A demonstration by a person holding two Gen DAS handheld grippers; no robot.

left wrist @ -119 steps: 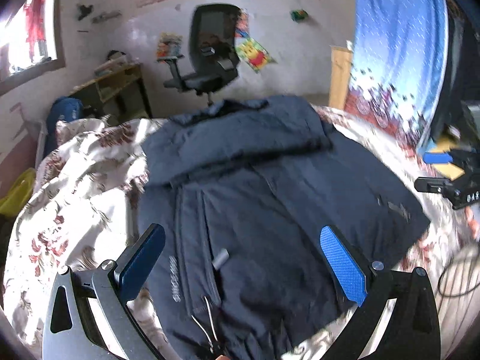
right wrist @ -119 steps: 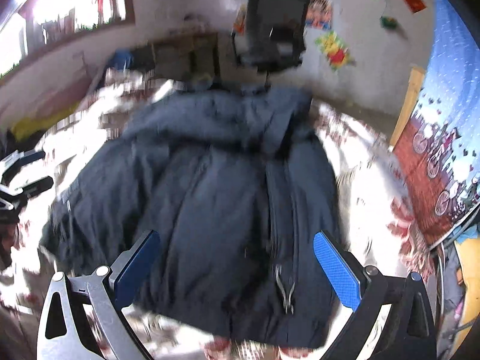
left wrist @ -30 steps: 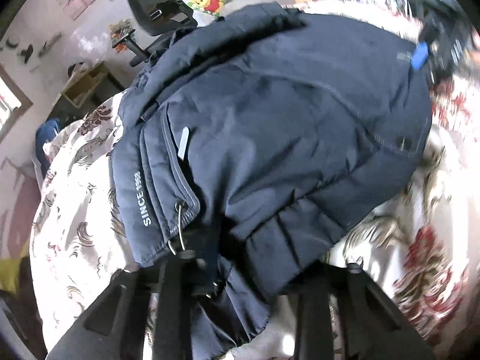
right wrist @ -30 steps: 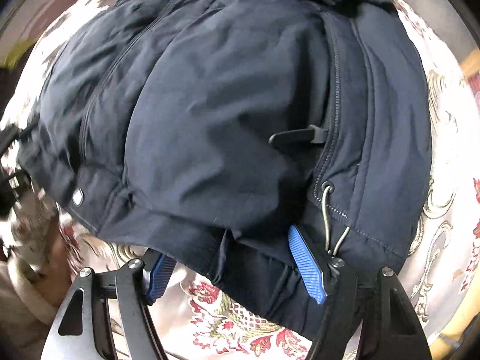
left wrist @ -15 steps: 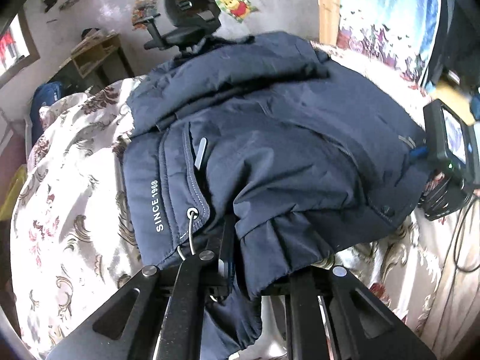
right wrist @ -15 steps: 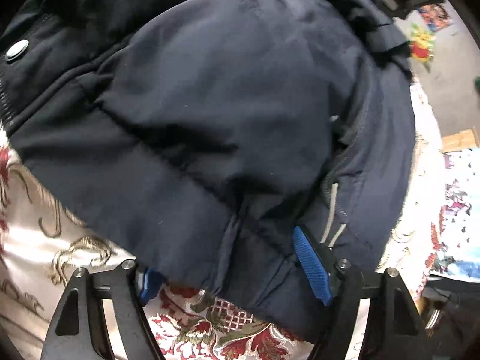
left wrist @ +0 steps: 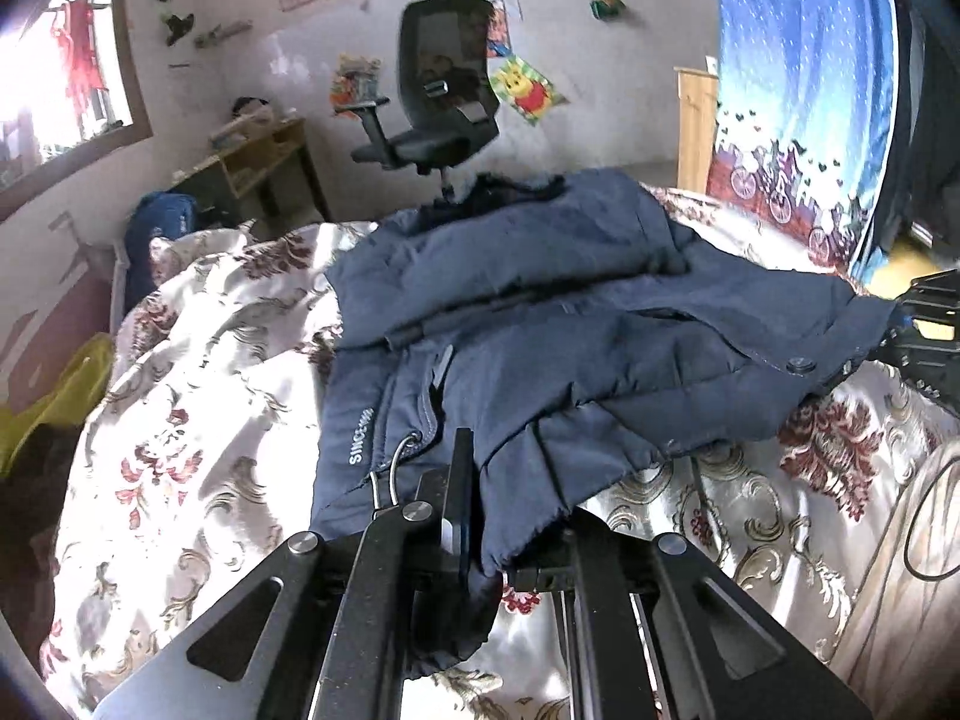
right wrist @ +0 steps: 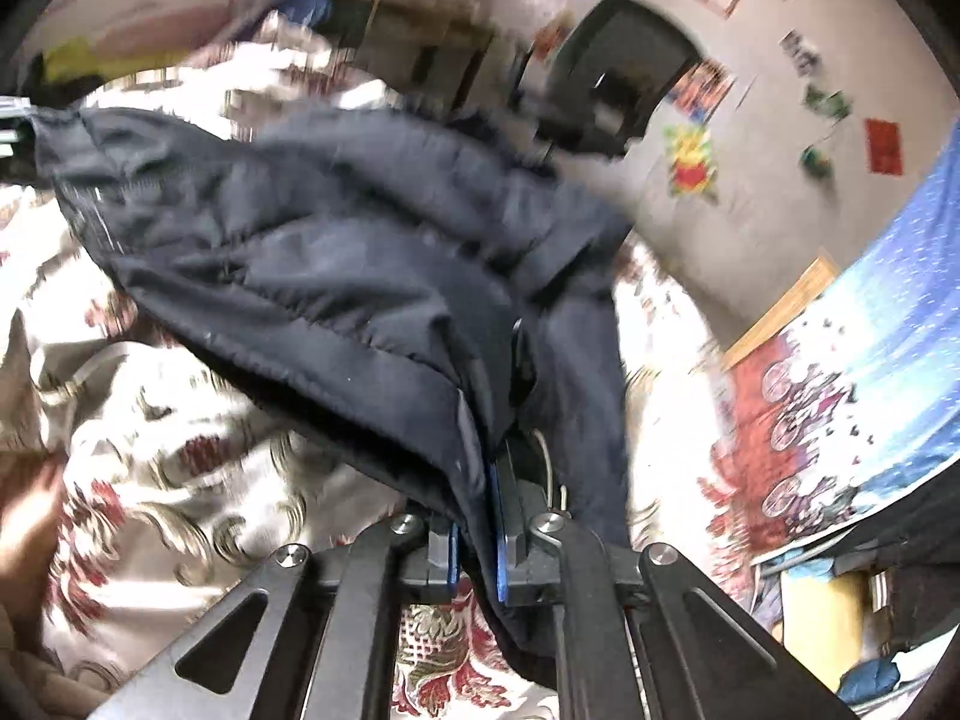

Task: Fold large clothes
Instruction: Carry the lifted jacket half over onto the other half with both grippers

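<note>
Both tools now pinch the navy jacket's [left wrist: 540,324] hem: left tool [left wrist: 474,540], right tool [right wrist: 480,534], lifting it off the bed [left wrist: 198,420]; we judge the fold begun.

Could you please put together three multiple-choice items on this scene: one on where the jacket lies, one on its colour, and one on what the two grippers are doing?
1. Where does the padded zip-up jacket lie?
A. On the floral cream bedspread
B. On the black office chair
C. On the wooden desk

2. What colour is the jacket?
A. Red
B. Dark navy blue
C. Yellow

3. What state are the left gripper and right gripper in?
A. Both open above the jacket
B. Only the left is shut
C. Both shut on the jacket's hem

Answers: 1 A, the bedspread shows around and under it; 2 B, the fabric is navy in both views; 3 C, each wrist view shows hem cloth pinched between closed fingers.
</note>
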